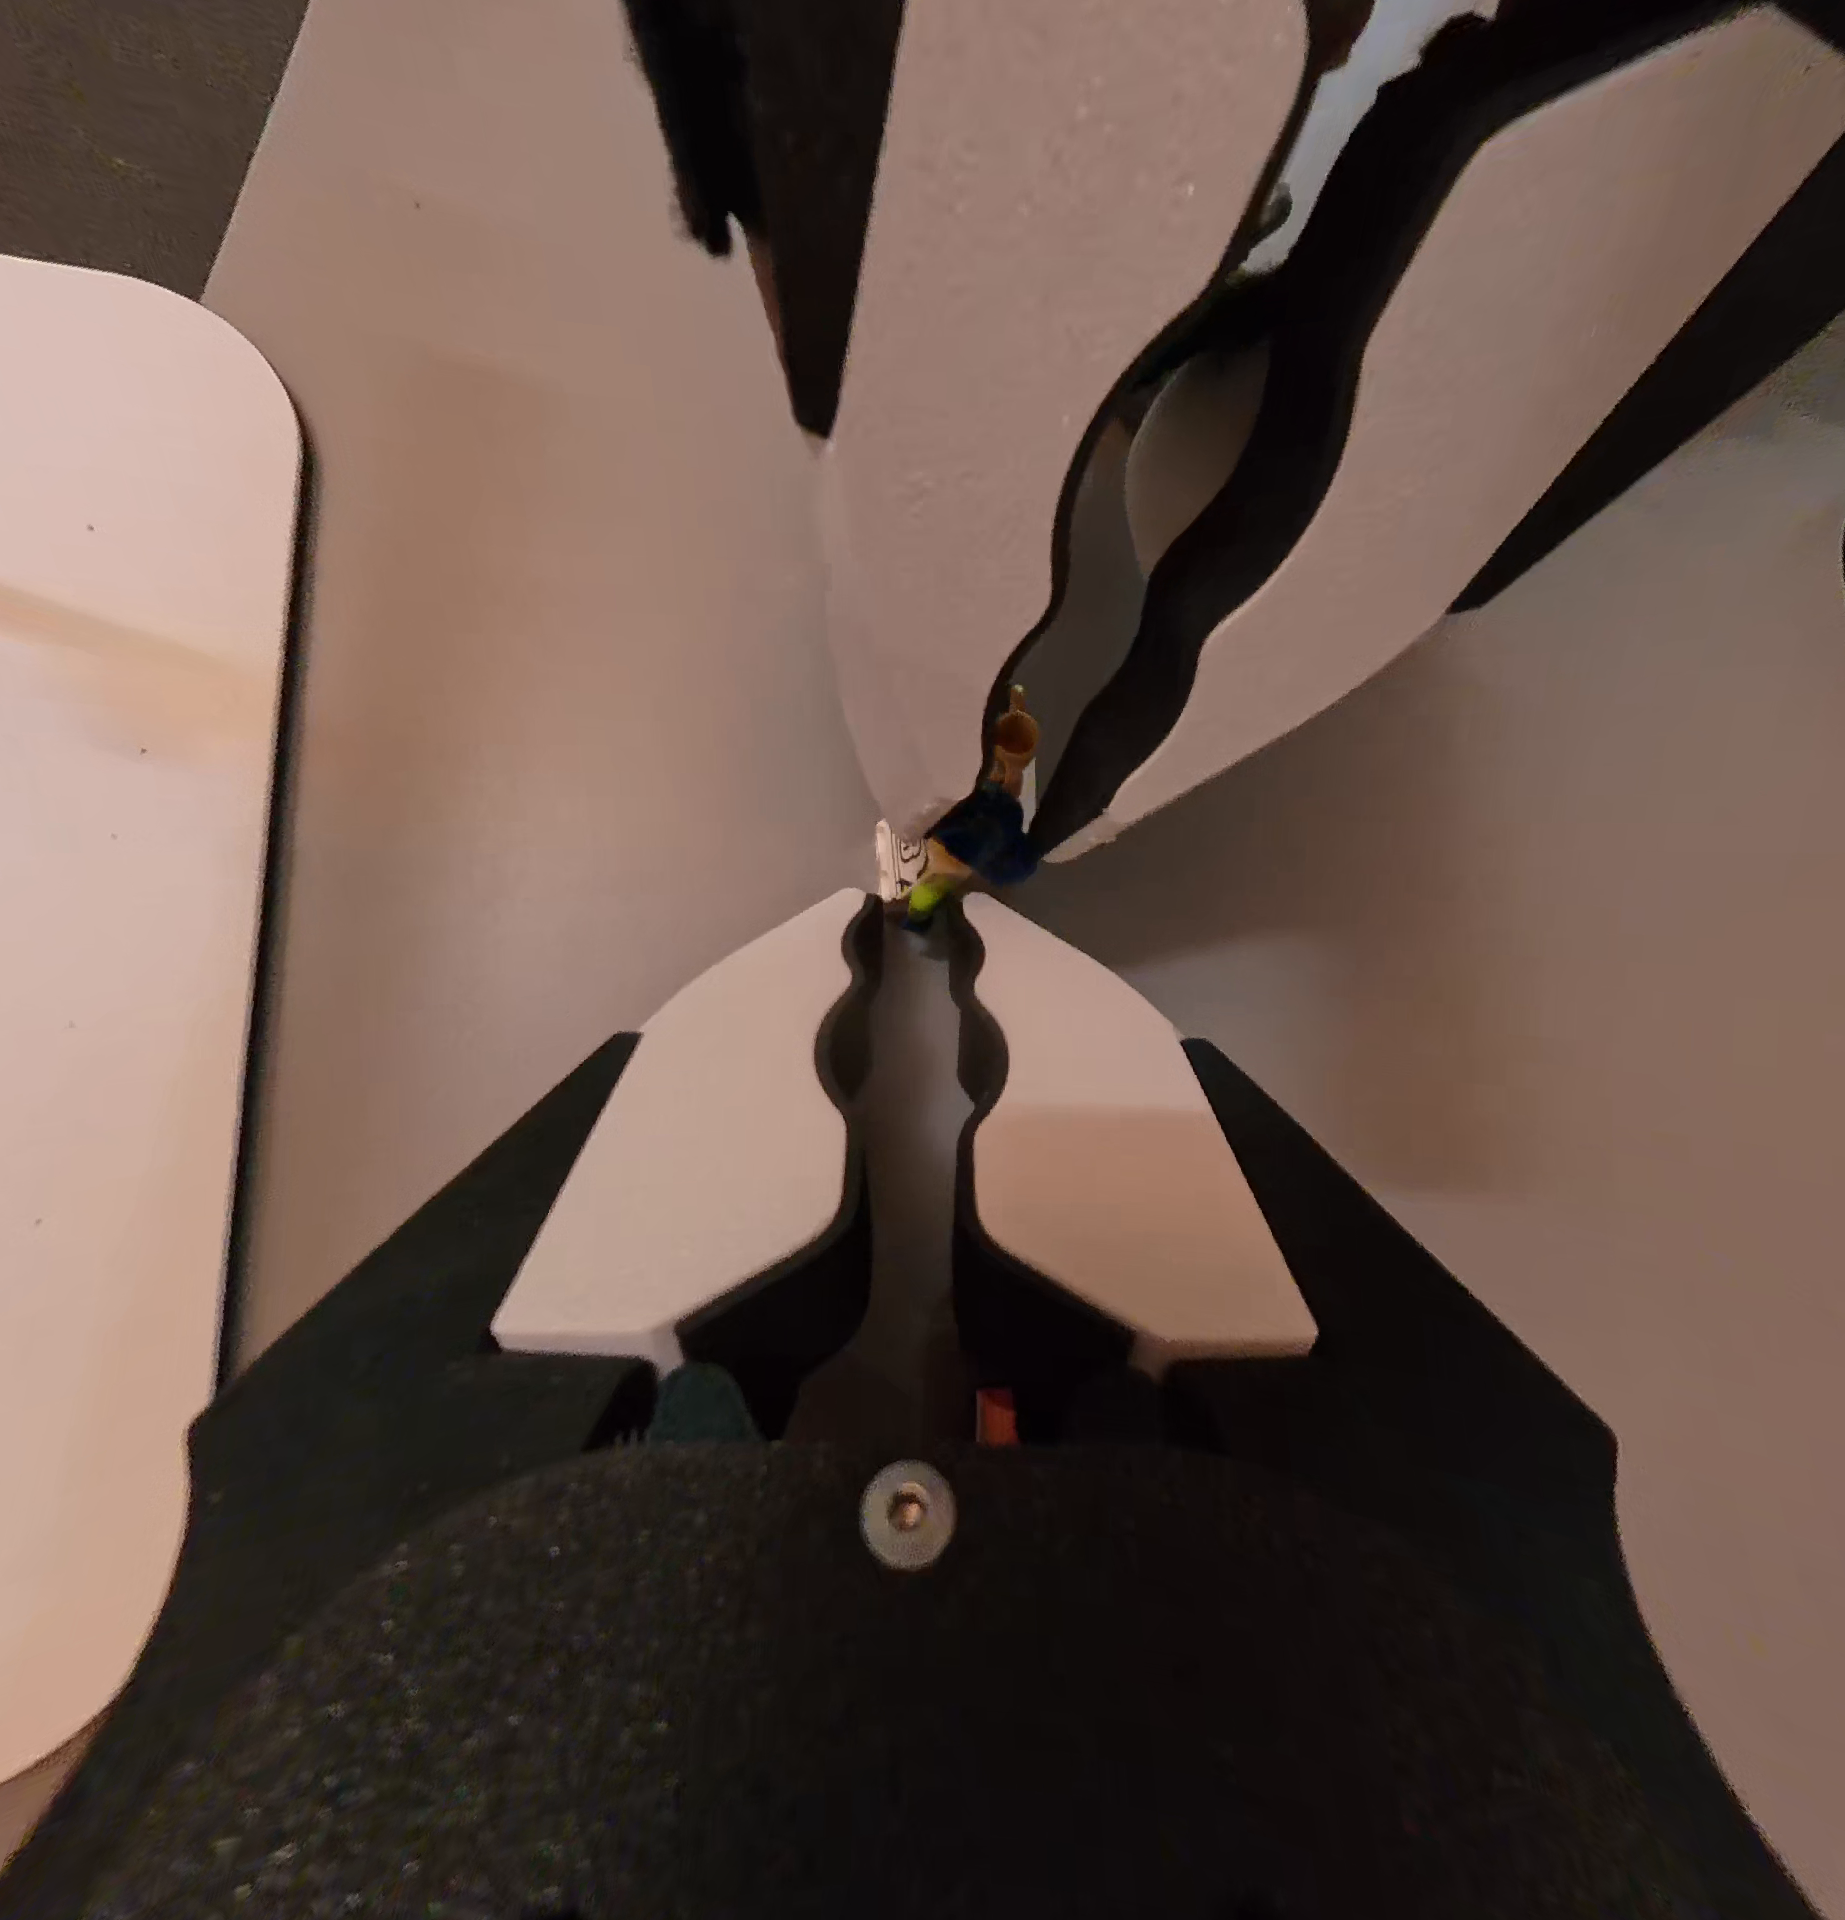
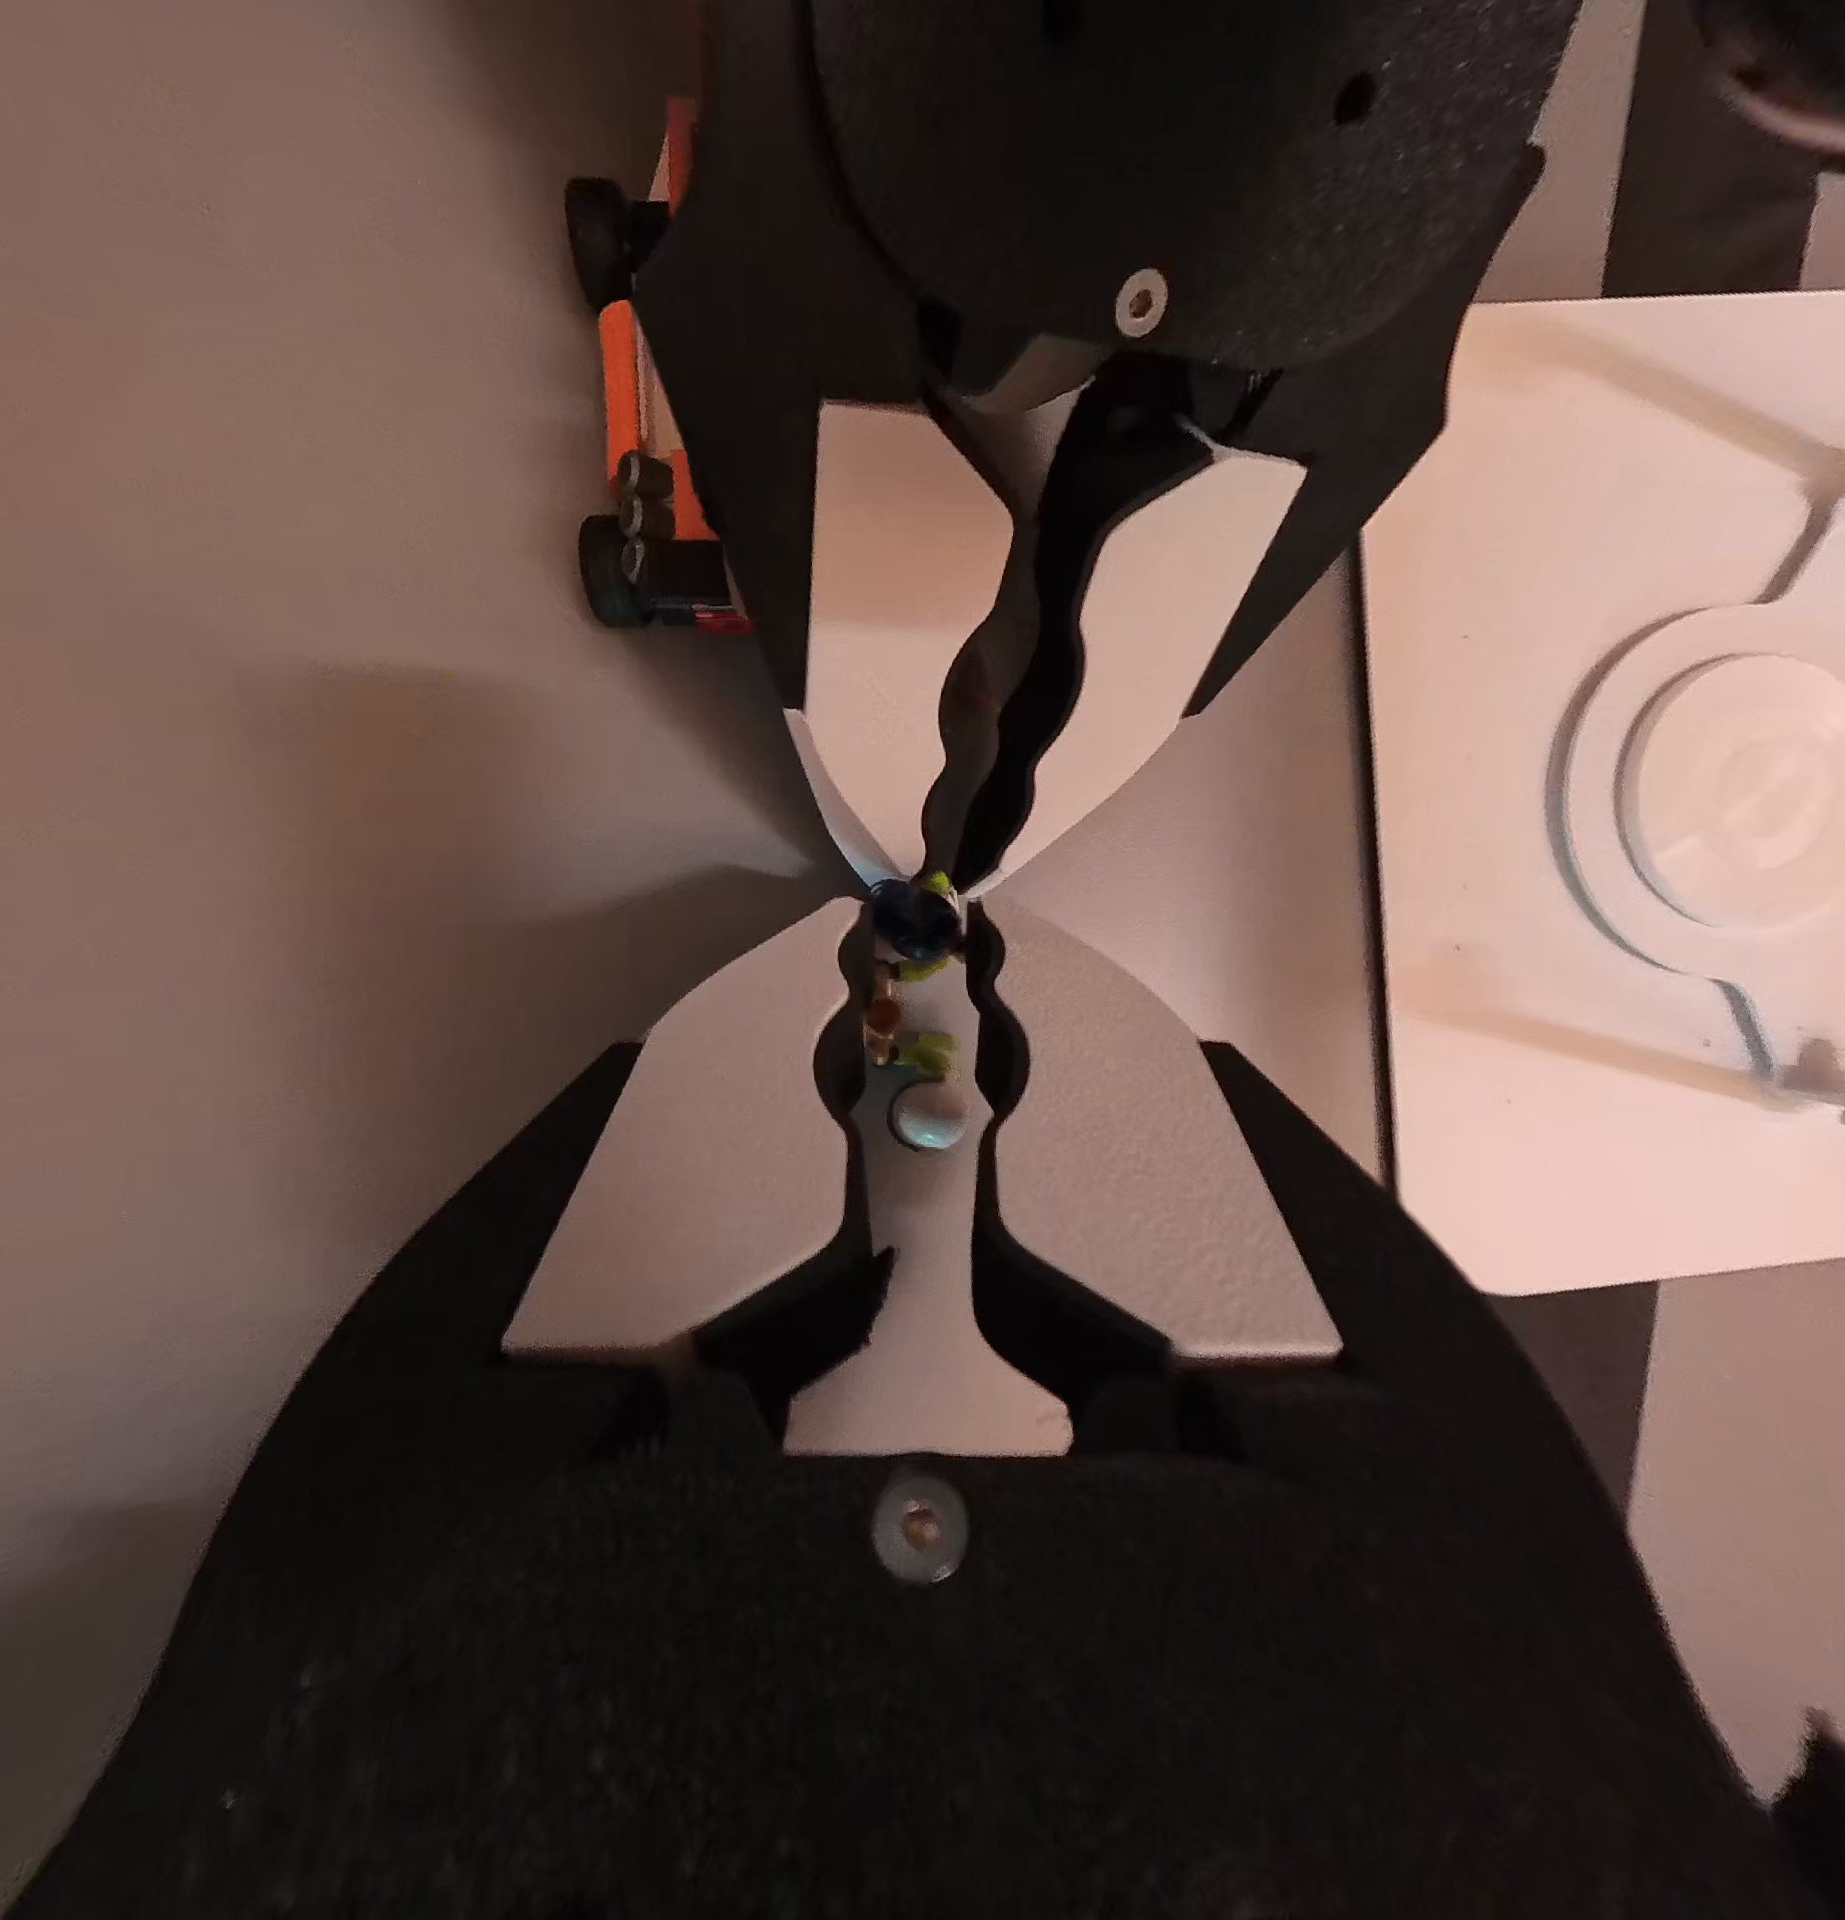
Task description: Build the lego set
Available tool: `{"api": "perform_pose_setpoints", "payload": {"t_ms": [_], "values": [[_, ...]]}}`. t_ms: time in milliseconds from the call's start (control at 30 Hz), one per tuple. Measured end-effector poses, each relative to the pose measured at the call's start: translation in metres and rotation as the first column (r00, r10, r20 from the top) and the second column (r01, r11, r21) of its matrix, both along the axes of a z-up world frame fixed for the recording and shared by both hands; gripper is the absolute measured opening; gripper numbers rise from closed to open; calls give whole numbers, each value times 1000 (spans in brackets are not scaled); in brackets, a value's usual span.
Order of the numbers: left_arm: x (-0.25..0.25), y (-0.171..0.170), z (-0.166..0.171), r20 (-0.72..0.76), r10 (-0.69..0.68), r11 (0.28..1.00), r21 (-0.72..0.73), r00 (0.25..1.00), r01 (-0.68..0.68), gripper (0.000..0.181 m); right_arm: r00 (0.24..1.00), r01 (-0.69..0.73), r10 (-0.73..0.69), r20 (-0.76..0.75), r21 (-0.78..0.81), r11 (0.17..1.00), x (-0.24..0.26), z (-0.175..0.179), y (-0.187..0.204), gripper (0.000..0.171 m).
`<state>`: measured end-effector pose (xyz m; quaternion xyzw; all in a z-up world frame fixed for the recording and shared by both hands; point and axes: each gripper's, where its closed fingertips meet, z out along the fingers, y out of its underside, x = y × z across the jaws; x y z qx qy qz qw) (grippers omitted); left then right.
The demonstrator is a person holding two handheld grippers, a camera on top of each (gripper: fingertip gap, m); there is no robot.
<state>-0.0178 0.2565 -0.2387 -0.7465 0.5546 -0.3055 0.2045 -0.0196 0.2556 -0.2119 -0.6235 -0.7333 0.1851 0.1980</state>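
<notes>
Lego minifigure [image 1: 975, 836] pinched tip-to-tip between both grippers, above white table [image 2: 326, 727]; left gripper [image 1: 918, 914] clamps lime legs, right gripper [image 2: 923, 925] clamps dark-blue piece; judged: pressing parts together; keep axes aligned, push straight, avoid twisting; orange car [image 2: 648, 457] beyond left gripper.

The supporting surface was a pale, matt tabletop [image 2: 274, 831]. A partly built lego car [image 2: 643, 436], orange with black wheels, lay directly on it. A white moulded tray [image 2: 1520, 1039] with a round recess rested on the tabletop well to the right of the car. In the left wrist view a white tray with rounded corners [image 1: 97, 831] also lay on the surface; it could not be told whether this was the same tray. Beyond the tabletop's edge a dark area [image 1: 87, 114] showed.
</notes>
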Motion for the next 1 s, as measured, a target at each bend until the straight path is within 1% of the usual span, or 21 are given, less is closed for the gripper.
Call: {"api": "perform_pose_setpoints", "payload": {"t_ms": [200,433,733,900,1000], "values": [[0,-1,0,1,-2,1000,-5,1000,2,12,1000,-14,14,4,3,1000,4,9,3,18],[0,-1,0,-3,-8,1000,-5,1000,7,12,999,-1,-1,43,40,999,11,2,14,15],[0,-1,0,-2,-7,1000,-12,1000,7,12,1000,17,-18,19,48,999,7,-1,19,13],[0,-1,-1,-3,-8,1000,-16,1000,8,12,1000,28,-28,-2,37,999,14,6,18,14],[0,-1,-1,-1,-10,1000,-25,1000,10,13,1000,-4,5,-3,28,1000,20,10,7,18]]}}
